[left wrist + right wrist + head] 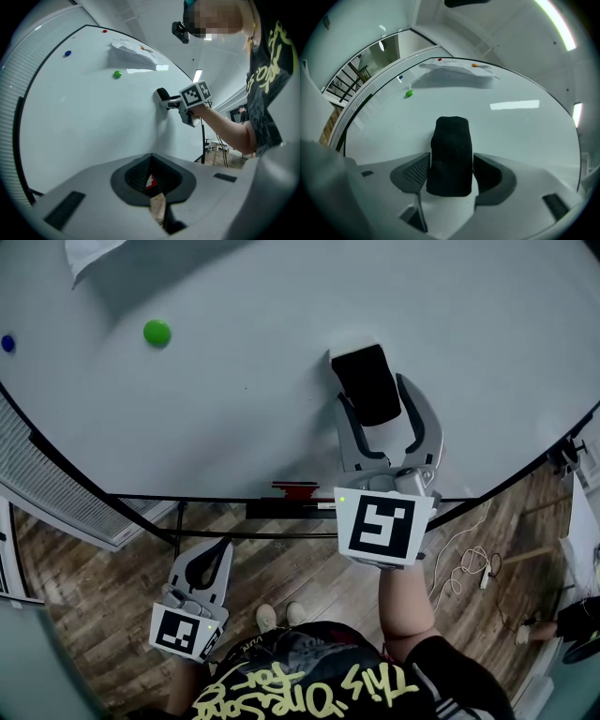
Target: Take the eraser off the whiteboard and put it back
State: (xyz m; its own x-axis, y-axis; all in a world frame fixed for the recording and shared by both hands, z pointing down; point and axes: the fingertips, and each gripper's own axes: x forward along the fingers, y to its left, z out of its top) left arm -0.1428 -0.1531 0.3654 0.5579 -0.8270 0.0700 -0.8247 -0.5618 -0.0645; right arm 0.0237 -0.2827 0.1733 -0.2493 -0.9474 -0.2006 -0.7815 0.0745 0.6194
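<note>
1. Two claws, one at work: the right claw [451, 168] is clamped on the black eraser [450, 145], with a pad pressed to each of its sides.
2. One end of the eraser sits against the whiteboard [234, 409], and the other end stands back between the jaws.
3. Seen from the head view, the eraser lies on the board's right half, well apart from a green magnet [157, 332] at the upper left.
4. One bare forearm [408, 606] runs back from the right claw's marker cube [382, 526].
5. Lower down, the left claw [151, 155] hangs off the board with its jaws pressed together and nothing between them.
6. Its tips point toward the board's bottom edge.
7. One red item [295, 490] lies on the tray [281, 507] under that edge, between the two claws.
8. Farther out, a blue magnet [7, 343] sits near the board's left rim.
9. One sheet of paper [457, 70] hangs at the top of the board, with a red magnet [439, 59] and an orange magnet [474, 65] at its upper edge.
10. Below everything lies a wood floor [94, 596], with a pale cable [464, 568] looped to the right.
</note>
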